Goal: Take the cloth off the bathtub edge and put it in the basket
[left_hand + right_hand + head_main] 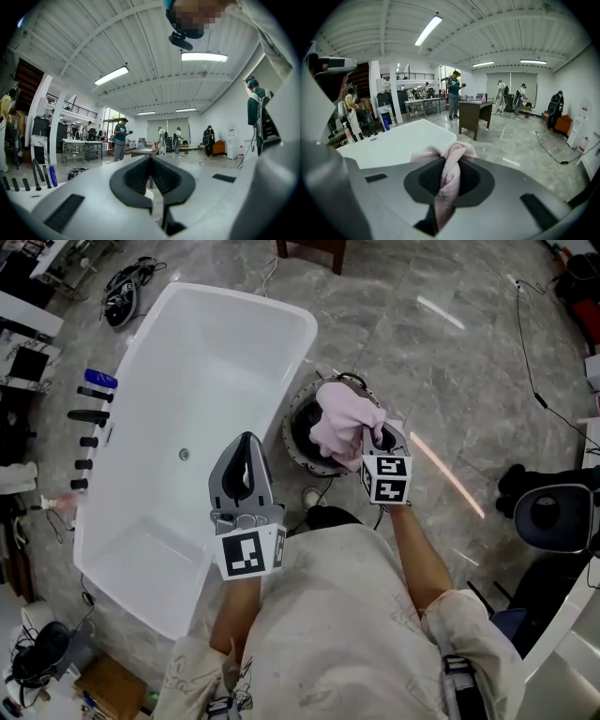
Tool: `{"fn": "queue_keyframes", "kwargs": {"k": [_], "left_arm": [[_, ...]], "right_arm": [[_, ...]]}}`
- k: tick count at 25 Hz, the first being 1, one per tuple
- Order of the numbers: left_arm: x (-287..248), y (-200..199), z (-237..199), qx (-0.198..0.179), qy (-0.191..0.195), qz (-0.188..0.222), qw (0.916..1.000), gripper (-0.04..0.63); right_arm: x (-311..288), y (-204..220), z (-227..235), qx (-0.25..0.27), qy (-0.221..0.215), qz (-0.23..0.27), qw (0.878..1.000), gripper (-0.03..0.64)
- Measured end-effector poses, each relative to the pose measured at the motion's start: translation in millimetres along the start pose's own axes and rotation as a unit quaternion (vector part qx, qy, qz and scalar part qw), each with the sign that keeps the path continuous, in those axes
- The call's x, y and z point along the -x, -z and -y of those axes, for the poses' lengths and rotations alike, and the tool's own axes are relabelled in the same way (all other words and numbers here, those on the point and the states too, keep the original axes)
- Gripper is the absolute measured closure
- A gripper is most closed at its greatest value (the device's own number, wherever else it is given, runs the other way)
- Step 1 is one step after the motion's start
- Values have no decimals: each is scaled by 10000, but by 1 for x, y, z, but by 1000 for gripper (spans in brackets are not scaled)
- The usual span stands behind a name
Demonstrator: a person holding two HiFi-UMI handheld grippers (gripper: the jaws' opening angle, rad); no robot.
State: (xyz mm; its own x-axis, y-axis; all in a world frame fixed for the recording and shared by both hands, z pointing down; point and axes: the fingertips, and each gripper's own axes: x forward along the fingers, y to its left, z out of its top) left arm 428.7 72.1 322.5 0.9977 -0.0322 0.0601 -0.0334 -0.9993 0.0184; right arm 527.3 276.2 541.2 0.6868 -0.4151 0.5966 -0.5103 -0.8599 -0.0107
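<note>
A pink cloth (339,420) hangs bunched over a round dark basket (296,444) that stands on the floor beside the white bathtub (216,362). My right gripper (378,441) is shut on the cloth, just above the basket's right rim. In the right gripper view the cloth (451,176) is pinched between the jaws of my right gripper (449,161), with the tub (398,143) behind it. My left gripper (247,448) hovers over the tub's near right edge, level, jaws shut and empty. The left gripper (151,165) shows its pads meeting with nothing between them.
Black tap handles (89,416) and a blue bottle (100,379) line the tub's left side. A black chair (553,517) stands at the right, and cables lie on the grey floor. A dark desk (474,115) and several people stand further off in the hall.
</note>
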Motion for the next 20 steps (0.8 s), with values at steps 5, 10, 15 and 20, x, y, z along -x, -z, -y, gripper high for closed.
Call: {"fn": "queue_keyframes", "kwargs": {"k": [5, 10, 15, 20], "left_arm": [[2, 2, -1, -50, -81, -14, 10000, 594], [5, 1, -6, -85, -219, -9, 9997, 594], [11, 1, -7, -141, -361, -18, 9992, 594], [15, 6, -10, -157, -459, -66, 9988, 594]], "right_arm": [[-33, 41, -1, -74, -126, -502, 9986, 591], [-62, 78, -5, -140, -208, -1030, 9944, 591], [-75, 110, -6, -85, -238, -1470, 9888, 592], [-93, 140, -8, -105, -274, -1875, 9818, 592]]}}
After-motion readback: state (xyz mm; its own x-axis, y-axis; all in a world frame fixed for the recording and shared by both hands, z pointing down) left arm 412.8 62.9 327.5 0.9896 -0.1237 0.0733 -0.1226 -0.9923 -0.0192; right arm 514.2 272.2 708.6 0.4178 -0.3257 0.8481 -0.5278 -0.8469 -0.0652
